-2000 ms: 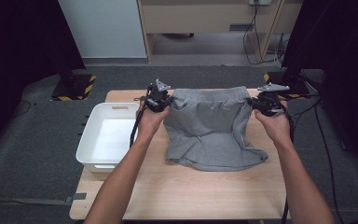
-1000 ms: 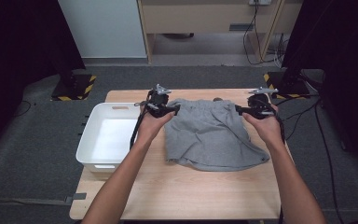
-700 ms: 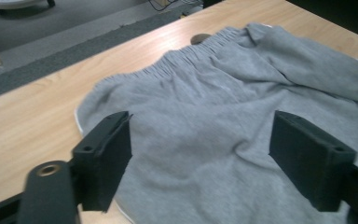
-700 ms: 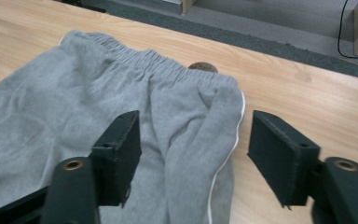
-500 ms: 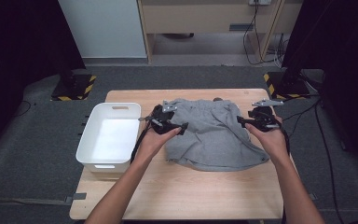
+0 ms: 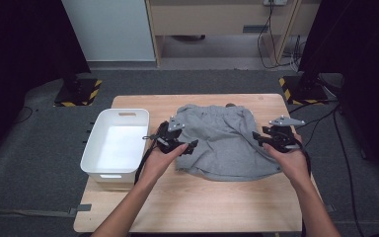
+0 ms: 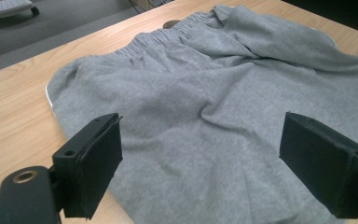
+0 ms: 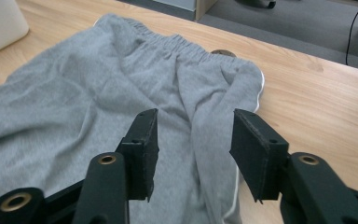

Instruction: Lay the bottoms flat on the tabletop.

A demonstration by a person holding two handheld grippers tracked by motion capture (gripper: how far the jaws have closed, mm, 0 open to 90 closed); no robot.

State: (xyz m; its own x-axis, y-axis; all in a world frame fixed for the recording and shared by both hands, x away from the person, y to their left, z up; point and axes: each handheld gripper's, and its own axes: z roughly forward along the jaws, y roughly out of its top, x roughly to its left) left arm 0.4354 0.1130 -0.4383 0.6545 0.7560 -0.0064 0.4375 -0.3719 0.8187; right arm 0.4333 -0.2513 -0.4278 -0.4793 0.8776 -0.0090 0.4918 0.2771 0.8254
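The grey shorts [image 6: 222, 140] lie spread on the surface [image 6: 217, 202]. My left gripper [image 7: 200, 163], just opening, gapes wide and empty; my right gripper [image 8: 193, 149], closing, straddles the side fold unpinched. I should pinch both edges evenly before folding.

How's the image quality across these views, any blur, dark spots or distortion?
High view: table evenly lit, surroundings dark, slightly soft. Left gripper view: grey shorts sharp in the middle, near jaws soft. Right gripper view: cloth folds crisp, table edge slightly bowed by the wide lens.
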